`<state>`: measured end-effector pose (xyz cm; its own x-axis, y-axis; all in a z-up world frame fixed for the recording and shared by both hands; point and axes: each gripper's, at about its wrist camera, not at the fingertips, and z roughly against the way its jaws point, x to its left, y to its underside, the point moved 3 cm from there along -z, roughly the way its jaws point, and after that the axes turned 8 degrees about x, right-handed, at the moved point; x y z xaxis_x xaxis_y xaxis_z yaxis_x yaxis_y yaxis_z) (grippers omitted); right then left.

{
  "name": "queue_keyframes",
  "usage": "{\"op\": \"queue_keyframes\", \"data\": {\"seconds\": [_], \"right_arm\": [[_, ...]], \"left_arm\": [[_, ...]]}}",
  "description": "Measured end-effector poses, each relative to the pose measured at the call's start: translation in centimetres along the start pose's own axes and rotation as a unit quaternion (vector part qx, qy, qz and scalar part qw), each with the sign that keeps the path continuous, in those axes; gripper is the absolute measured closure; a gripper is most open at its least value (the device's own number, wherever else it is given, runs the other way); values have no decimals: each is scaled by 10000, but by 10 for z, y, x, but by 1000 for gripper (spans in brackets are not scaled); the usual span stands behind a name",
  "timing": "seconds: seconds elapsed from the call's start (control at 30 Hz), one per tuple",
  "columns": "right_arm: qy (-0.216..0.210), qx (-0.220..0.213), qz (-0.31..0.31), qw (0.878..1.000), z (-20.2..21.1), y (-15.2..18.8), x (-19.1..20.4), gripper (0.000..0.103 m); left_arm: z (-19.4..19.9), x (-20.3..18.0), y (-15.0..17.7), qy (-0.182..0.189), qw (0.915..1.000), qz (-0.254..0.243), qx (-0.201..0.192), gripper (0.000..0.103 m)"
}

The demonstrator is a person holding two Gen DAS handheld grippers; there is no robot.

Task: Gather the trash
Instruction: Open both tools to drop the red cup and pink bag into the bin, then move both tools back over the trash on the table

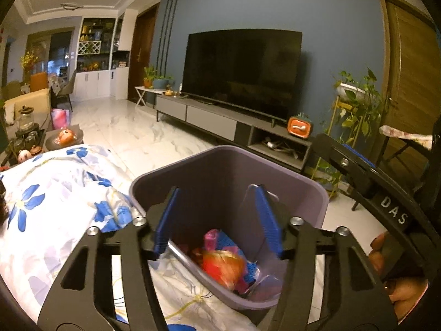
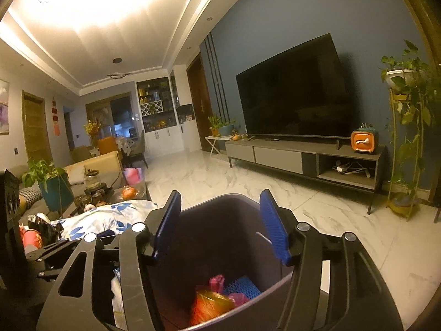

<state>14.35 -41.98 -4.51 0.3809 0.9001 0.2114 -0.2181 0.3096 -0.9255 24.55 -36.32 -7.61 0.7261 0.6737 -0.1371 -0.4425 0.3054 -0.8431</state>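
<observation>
Both grippers sit right over the bin, jaws apart and nothing between the blue pads. The left gripper [image 1: 217, 218] has its pads hanging over the bin's near rim, empty; the right gripper [image 2: 220, 223] is the same story from its own camera, pads spread and clear of everything. In the left view you can also catch the right gripper's black frame off at the right edge with a bit of a hand [image 1: 386, 262] behind it. Below them is the bin [image 1: 311, 193], a purplish plastic one standing on the marble floor hard against the edge of the flowery cloth [image 1: 55, 193]. The trash [image 1: 223, 264] is already down at the bottom: a crinkly orange-red wrapper or bag, something pink, a blue mesh-looking piece. My guess is it's all light, soft, crushy stuff that'll slip if you pinch a smooth face, so grab a bunched fold or a twisted end. In the right view there's more on the low table at the far left, a dark crumpled wrapper [image 2: 44, 227] and a red cup-looking thing [image 2: 31, 240], which I'd guess are next; the wrapper should pinch easily at a crease, the cup at its rim. Hard to read: the bottom of the bin is half hidden by the jaws, the orange blob is blurry so I can't say what it is, and the table stuff is tiny and cut off by the other gripper's frame.
</observation>
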Motion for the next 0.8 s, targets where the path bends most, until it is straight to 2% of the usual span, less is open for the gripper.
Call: {"op": "queue_keyframes", "data": {"seconds": [0.1, 0.27, 0.33, 0.4, 0.53, 0.63, 0.7, 0.77, 0.8], "right_arm": [[27, -39, -11, 10000, 8, 2, -1, 42], [133, -94, 113, 9998, 23, 6, 5, 34], [182, -106, 171, 9996, 29, 9, 8, 27], [200, -115, 194, 9995, 33, 11, 11, 24], [200, -131, 318, 9992, 42, 19, 23, 17], [175, -112, 397, 9990, 48, 23, 34, 16], [112, -110, 437, 9989, 52, 26, 42, 16], [36, -90, 488, 9988, 55, 31, 53, 16], [-14, -79, 515, 9986, 56, 33, 59, 16]], "left_arm": [[12, 8, 1, -89, 9998, 133, -91, 34], [43, 18, 6, -526, 9976, 271, -346, 21], [57, 24, 12, -719, 9960, 321, -421, 19], [73, 33, 21, -994, 9928, 446, -494, 16], [99, 51, 35, -1456, 9863, 566, -529, 15], [121, 71, 48, -1880, 9780, 725, -548, 14], [140, 90, 57, -2300, 9672, 912, -575, 14], [157, 108, 66, -2571, 9578, 1131, -613, 14], [168, 121, 71, -2789, 9497, 1285, -619, 14]]}}
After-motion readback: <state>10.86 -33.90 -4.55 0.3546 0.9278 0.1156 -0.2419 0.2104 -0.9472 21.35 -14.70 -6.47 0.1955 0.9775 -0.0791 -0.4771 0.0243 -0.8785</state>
